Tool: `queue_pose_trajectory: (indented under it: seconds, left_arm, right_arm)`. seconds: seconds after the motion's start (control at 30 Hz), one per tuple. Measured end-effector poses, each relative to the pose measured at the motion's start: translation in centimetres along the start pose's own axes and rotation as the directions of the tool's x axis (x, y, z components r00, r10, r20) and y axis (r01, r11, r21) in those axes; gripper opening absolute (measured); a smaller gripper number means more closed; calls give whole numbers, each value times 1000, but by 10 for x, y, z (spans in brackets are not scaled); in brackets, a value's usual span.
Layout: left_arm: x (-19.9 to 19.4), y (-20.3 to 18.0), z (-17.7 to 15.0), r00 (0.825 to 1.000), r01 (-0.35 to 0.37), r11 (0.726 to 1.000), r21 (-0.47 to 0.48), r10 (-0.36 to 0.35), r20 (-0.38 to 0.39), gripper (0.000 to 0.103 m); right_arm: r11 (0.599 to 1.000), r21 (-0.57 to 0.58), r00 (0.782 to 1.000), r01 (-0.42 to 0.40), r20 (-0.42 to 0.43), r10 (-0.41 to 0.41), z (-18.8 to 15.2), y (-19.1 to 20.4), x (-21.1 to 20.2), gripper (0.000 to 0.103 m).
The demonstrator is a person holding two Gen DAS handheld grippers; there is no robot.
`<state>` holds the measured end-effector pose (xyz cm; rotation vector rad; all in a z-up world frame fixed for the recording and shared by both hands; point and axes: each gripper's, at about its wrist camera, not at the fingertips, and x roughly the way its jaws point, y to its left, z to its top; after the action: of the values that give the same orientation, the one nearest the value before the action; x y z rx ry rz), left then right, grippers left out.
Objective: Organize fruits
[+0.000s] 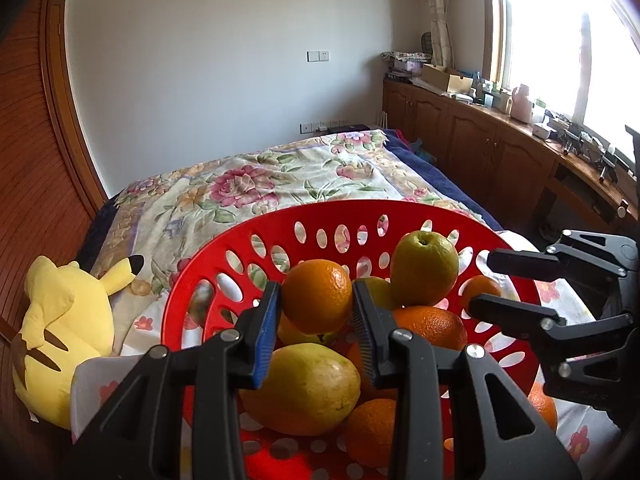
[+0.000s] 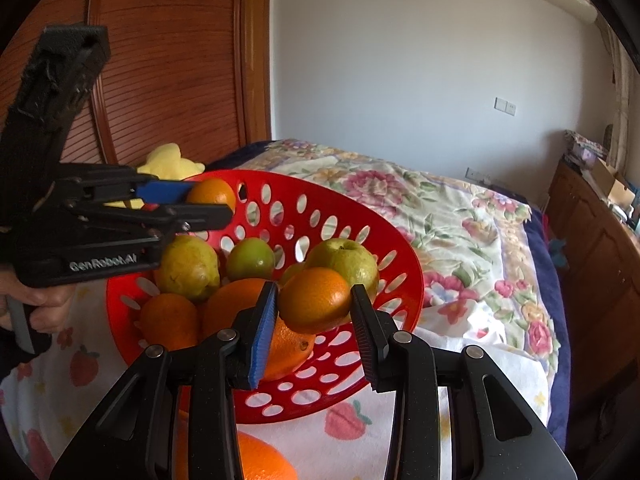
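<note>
A yellow plush toy with black-tipped ears (image 1: pixel 64 332) is seen at the far left of the red perforated plastic basket (image 1: pixel 224 256), lying against the reddish-brown slatted wooden door (image 1: pixel 32 168). The basket is set on a white cloth printed with strawberries and small flowers (image 2: pixel 472 364), which is spread over the flower-patterned bedspread (image 1: pixel 256 184) of a bed. Behind the basket a plain white wall (image 1: pixel 224 60) is visible, with a switch plate and a row of sockets low down.

Inside the basket a pile of fruit is held: a large yellow-green pear-shaped fruit (image 1: pixel 308 388), several oranges, a small green round fruit (image 2: pixel 251 259) and a green apple (image 1: pixel 424 268) on top.

Above the left part of the basket, the left gripper (image 1: pixel 316 308) is clenched on a round orange (image 1: pixel 316 296), which is pressed between its blue pad and black pad. Over the right part of the basket, the right gripper (image 2: pixel 314 312) is clamped on another orange (image 2: pixel 316 300), held just in front of the apple. In its own view a further orange (image 2: pixel 260 460) is seen lying on the cloth, outside the basket and just beside its near rim.

To the right of the basket, brown wooden cabinets (image 1: pixel 472 136) are lined along the wall under a bright window (image 1: pixel 568 40), their top cluttered with boxes and small items; a pale curtain hangs in the corner.
</note>
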<state>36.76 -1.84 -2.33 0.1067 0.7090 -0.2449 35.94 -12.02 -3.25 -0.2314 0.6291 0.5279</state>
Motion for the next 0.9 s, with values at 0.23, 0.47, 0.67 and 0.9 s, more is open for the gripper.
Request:
queue_pose_trajectory:
  seconds: [0.23, 0.47, 0.67, 0.9]
  left_arm:
    - [3, -9, 5, 1000, 3, 1000, 17, -3, -9, 34]
    - [11, -14, 11, 1000, 3, 1000, 30, -3, -19, 36]
    - [1, -15, 8, 1000, 1, 1000, 25, -1, 2, 37]
    - [-32, -10, -11, 999, 17, 1000, 4, -17, 46, 42]
  right_arm:
    - [1000, 10, 1000, 3, 10, -3, -2, -2, -6, 39]
    - [1000, 30, 1000, 6, 27, -7, -4, -7, -14, 40]
    - [999, 32, 999, 2, 38, -4, -8, -6, -21, 40]
    - [999, 49, 999, 1, 46, -3, -15, -2, -35, 43]
